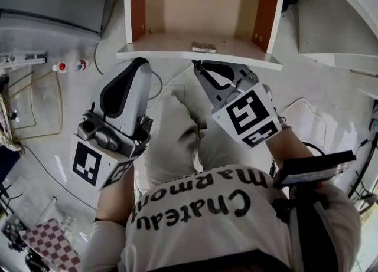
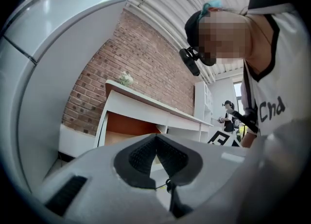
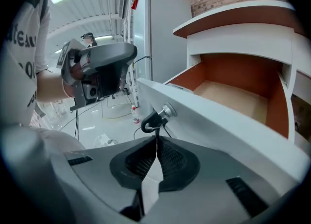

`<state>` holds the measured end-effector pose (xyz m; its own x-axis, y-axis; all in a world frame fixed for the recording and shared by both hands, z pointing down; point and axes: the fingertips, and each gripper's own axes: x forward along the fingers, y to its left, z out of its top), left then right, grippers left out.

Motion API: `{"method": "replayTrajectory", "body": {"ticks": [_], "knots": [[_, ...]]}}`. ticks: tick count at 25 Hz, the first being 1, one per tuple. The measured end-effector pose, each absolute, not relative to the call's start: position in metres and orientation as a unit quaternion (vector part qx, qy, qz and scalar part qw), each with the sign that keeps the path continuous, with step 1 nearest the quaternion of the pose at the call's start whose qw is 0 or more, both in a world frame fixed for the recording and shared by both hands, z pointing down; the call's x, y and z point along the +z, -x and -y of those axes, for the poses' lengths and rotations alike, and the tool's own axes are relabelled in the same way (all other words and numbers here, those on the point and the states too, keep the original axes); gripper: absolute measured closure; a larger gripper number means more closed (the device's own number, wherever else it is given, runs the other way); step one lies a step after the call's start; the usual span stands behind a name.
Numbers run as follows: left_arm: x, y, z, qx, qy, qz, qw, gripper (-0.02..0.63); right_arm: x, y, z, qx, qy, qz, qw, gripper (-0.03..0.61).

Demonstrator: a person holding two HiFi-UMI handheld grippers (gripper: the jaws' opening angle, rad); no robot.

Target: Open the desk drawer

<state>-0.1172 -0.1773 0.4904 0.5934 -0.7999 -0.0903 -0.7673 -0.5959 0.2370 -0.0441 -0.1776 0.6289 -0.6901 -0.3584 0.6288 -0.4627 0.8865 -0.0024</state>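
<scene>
The desk drawer stands pulled out, with its brown wooden inside bare; in the right gripper view the same drawer gapes under the white desk top. Its handle, a black loop on a silver knob, hangs from the white front. My right gripper is shut, with the loop's lower end pinched at its tips; in the head view the right gripper sits just below the drawer front. My left gripper hovers beside it, left of the handle. The left gripper is shut on nothing.
A tall white fridge stands left of the desk. Cables and small bottles lie on the pale floor at left. A white shelf unit is at right. The person's white-trousered legs are below the grippers.
</scene>
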Motion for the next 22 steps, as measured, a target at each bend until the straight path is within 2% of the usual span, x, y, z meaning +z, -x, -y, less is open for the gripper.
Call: {"method": "replayTrajectory", "body": {"ticks": [10, 15, 19, 22], "knots": [[0.405, 0.132, 0.171, -0.080, -0.871, 0.473, 0.104, 0.600, 0.641, 0.024, 0.154, 0.112, -0.210, 0.861, 0.449, 0.563], [0.364, 0.132, 0.160, -0.082, -0.870, 0.472, 0.116, 0.600, 0.648, 0.008, 0.143, 0.181, -0.220, 0.825, 0.487, 0.563], [0.329, 0.138, 0.143, -0.081, -0.868, 0.473, 0.130, 0.600, 0.637, -0.009, 0.124, 0.183, -0.222, 0.797, 0.531, 0.563], [0.300, 0.143, 0.128, -0.084, -0.863, 0.480, 0.130, 0.600, 0.609, -0.012, 0.108, 0.174, -0.220, 0.795, 0.538, 0.563]]}}
